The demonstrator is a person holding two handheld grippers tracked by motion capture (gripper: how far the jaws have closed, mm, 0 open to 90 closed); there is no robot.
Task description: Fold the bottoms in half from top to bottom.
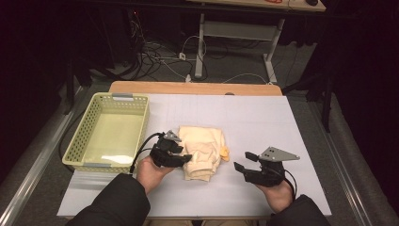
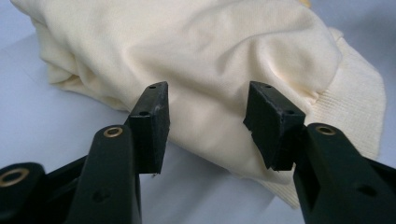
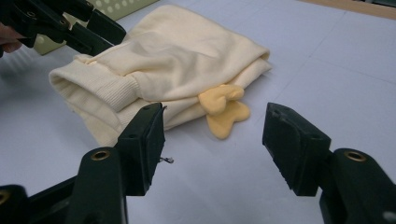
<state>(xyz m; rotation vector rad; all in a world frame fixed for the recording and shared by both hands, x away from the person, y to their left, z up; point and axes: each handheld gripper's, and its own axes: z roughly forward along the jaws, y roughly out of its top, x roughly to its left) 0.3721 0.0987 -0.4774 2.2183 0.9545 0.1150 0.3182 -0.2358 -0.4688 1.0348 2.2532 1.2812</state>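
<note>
A folded cream garment [image 1: 203, 151] with ribbed cuffs lies in the middle of the white table sheet [image 1: 263, 117]. A small yellow piece [image 1: 225, 152] pokes out of its right side. My left gripper [image 1: 185, 158] rests at the garment's left edge. In the left gripper view its jaws [image 2: 205, 112] stand apart, and the cloth [image 2: 210, 56] bulges just beyond them without being pinched. My right gripper [image 1: 243, 161] is open a short way right of the garment. In the right gripper view it [image 3: 212, 140] faces the yellow piece [image 3: 224, 109] and the garment [image 3: 173, 60], and the left gripper [image 3: 105, 28] shows at top left.
A yellow-green plastic basket [image 1: 94, 136] stands at the left of the table, close behind the left hand. A wooden table edge [image 1: 193, 88] runs along the back, with cables and a desk frame on the floor beyond it.
</note>
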